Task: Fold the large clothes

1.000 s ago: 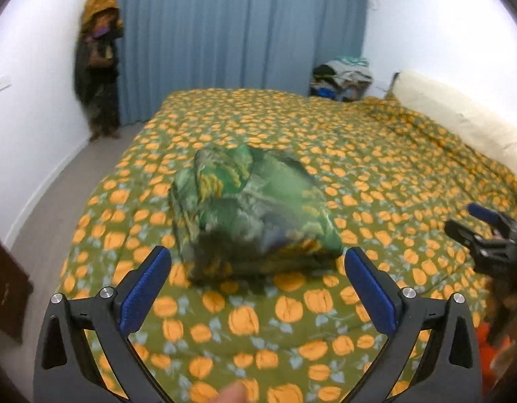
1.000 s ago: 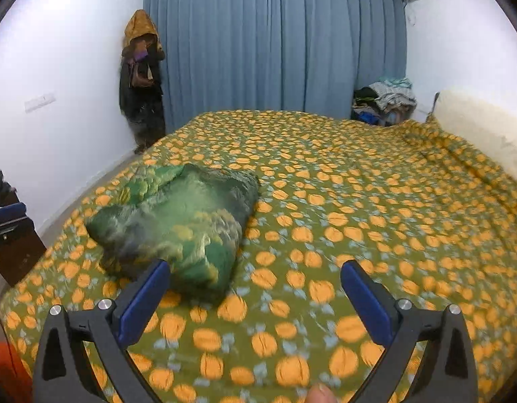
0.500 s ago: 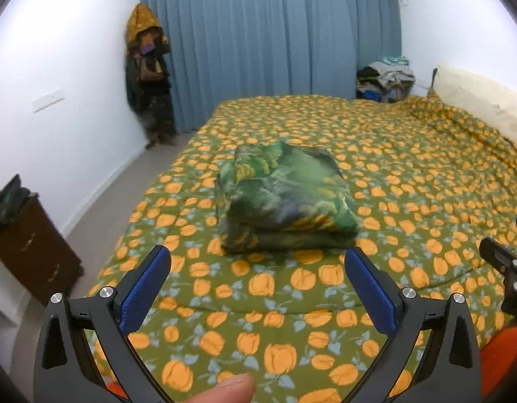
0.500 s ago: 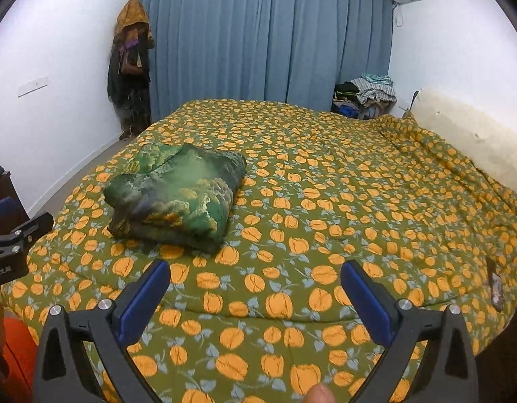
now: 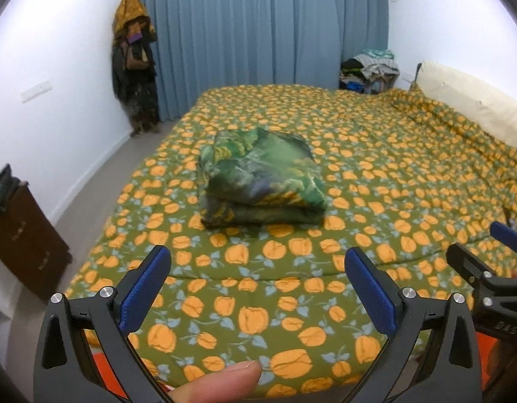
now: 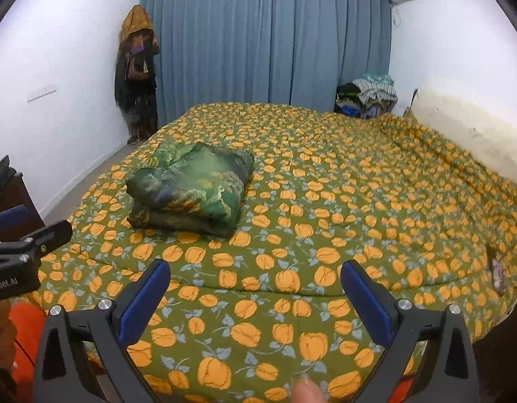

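Observation:
A green patterned garment [image 5: 261, 179] lies folded into a thick bundle on the bed [image 5: 376, 154], which has a green cover with orange flowers. It also shows in the right wrist view [image 6: 191, 189], left of the middle. My left gripper [image 5: 256, 270] is open and empty, back from the bed's near edge and apart from the bundle. My right gripper [image 6: 255, 278] is open and empty too, held near the bed's edge. Each gripper shows at the edge of the other's view.
A dark wooden cabinet [image 5: 21, 235] stands at the left by the white wall. Coats hang on a rack [image 5: 134, 63] beside the blue curtain [image 5: 258, 33]. A pile of clothes [image 5: 369, 72] sits at the far right. A cream headboard [image 5: 470, 100] runs along the right.
Both grippers have drawn back from the folded garment toward the bed's near edge. The bundle stays where it lay, and both grippers stay open.

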`<action>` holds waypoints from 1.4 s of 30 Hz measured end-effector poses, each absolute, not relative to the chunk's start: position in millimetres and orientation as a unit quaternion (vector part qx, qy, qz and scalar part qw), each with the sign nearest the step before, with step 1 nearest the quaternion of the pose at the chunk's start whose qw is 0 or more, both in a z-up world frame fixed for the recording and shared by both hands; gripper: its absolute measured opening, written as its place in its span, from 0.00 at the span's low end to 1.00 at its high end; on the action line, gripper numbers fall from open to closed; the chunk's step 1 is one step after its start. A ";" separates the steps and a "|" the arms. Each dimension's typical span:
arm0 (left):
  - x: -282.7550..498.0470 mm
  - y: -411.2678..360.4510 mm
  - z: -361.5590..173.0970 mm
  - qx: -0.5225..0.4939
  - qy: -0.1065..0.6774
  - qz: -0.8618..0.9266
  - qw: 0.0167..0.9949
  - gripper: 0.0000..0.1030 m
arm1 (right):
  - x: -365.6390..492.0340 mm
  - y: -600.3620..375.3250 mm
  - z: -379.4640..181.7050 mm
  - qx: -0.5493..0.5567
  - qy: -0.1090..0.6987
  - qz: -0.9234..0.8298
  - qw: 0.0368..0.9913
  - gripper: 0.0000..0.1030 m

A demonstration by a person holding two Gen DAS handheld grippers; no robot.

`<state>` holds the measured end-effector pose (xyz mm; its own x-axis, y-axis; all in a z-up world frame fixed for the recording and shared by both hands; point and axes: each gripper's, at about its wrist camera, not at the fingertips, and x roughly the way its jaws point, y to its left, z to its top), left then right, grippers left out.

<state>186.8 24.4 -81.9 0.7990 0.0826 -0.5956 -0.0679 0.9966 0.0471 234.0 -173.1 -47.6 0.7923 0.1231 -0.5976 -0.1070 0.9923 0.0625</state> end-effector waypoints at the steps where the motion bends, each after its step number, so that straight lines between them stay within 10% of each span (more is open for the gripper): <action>1: 186.5 23.1 -81.5 0.015 0.314 0.043 0.948 1.00 | 234.8 -173.7 -47.9 0.018 0.323 0.062 0.944 1.00; 42: 196.5 15.2 -94.6 0.028 0.349 0.054 0.935 1.00 | 230.0 -166.0 -50.5 -0.012 0.337 0.049 0.940 1.00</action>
<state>196.5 15.2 -94.6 0.7501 0.1206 -0.6502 -0.0816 0.9926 0.0900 230.0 -166.0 -50.5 0.7681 0.0841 -0.6348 -0.1001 0.9949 0.0106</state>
